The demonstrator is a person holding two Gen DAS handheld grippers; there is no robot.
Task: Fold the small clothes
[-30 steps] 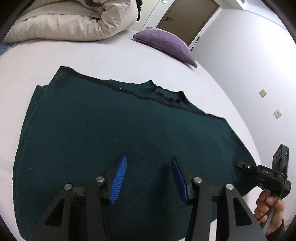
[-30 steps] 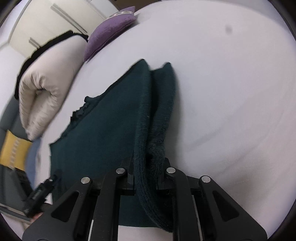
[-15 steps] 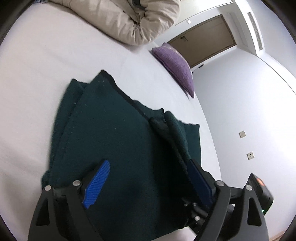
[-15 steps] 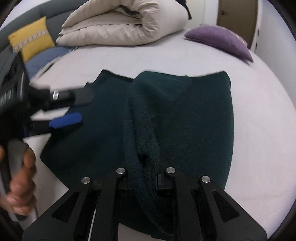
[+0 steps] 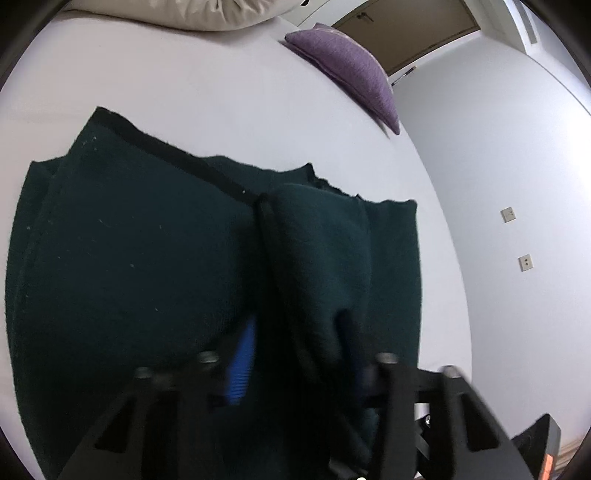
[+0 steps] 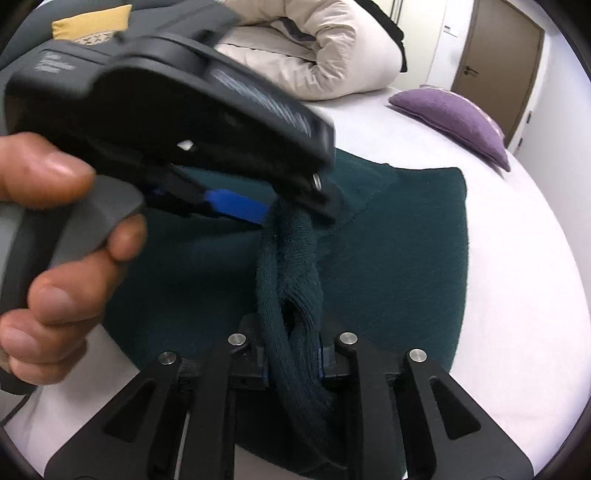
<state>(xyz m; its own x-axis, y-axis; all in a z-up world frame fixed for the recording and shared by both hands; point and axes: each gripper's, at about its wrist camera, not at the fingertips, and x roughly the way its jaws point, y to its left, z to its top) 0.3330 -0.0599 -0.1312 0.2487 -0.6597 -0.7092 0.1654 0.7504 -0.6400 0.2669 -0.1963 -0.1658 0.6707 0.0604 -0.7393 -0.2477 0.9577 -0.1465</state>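
While the left gripper (image 5: 295,354) points down at the bed (image 5: 221,92), its own view shows a dark green sweater (image 5: 129,258) spread flat on the white sheet. A raised fold of that sweater runs up between the two fingers, and the jaws are closing on it; one blue pad (image 5: 242,369) shows on the left of the fold, while the other side is blurred and dark, so I cannot tell whether both pads already press the knit. Black trim lines the sweater's far edge. Beyond it lie a purple pillow (image 5: 347,70) and a rolled cream duvet (image 5: 192,14), with a brown door (image 5: 410,33) behind and two wall sockets (image 5: 508,214) on the right.

From the right gripper's (image 6: 291,354) view, the same fold rises as a thick rope of knit from between its fingers, which hold it pinched although the jaws are opening slightly. Further along the fold, the left gripper (image 6: 288,210) comes in from the left with the rope between its blue pad and black finger, held by a hand (image 6: 62,258) wrapped around its grey handle. Most of the sweater (image 6: 406,258) lies flat on the bed (image 6: 517,314). At the far side sit the duvet (image 6: 332,48), the pillow (image 6: 454,118), a yellow cushion (image 6: 92,22) and the door (image 6: 498,55).
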